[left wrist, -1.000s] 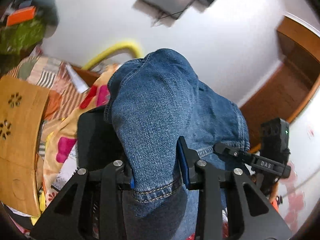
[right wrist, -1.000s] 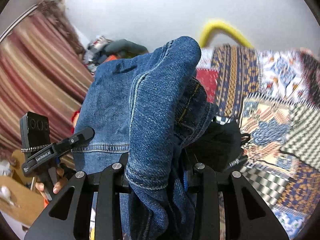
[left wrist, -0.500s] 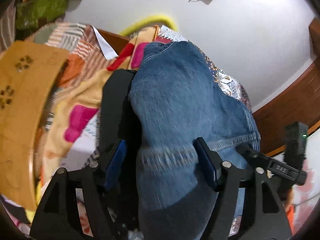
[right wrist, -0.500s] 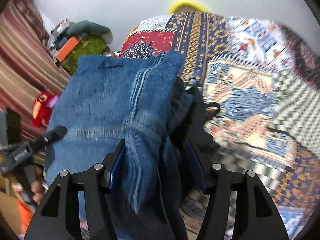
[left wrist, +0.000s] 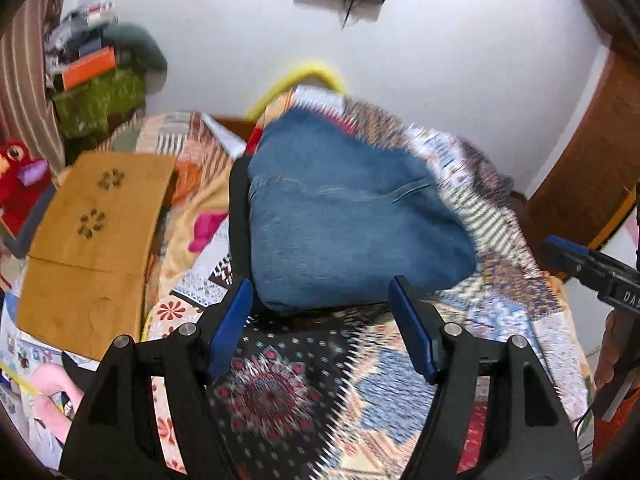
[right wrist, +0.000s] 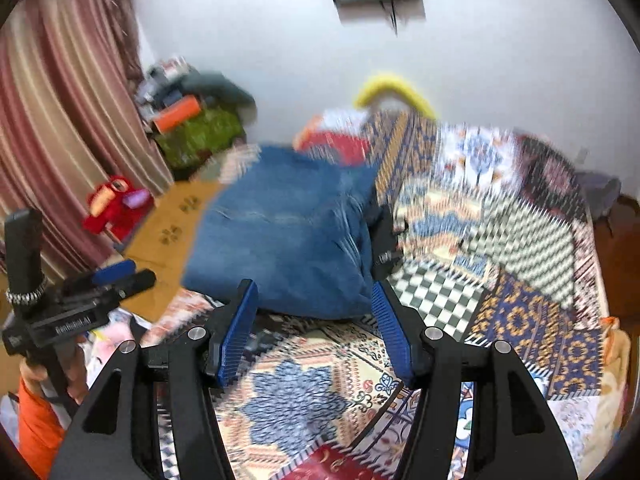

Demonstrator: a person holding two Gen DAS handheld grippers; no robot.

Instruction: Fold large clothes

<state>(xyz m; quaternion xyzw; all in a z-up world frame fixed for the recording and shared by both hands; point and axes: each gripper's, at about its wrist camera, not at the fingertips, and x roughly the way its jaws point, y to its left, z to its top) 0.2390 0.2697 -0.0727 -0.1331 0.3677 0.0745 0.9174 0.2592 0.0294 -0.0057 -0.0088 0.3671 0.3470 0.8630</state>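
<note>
Both grippers, left (left wrist: 320,330) and right (right wrist: 314,330), gape empty near the folded jeans (left wrist: 352,224); that bulging fold might spring open unpressed.

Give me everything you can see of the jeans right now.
The jeans are mid-blue denim, folded into a thick, rounded bundle with a seam line across the top. They lie on the patterned patchwork bedspread, partly over a black item along one side. Both tools are open and empty: the left tool and right tool sit just short of the near edge, not touching it. Motion blur hides finer details.
</note>
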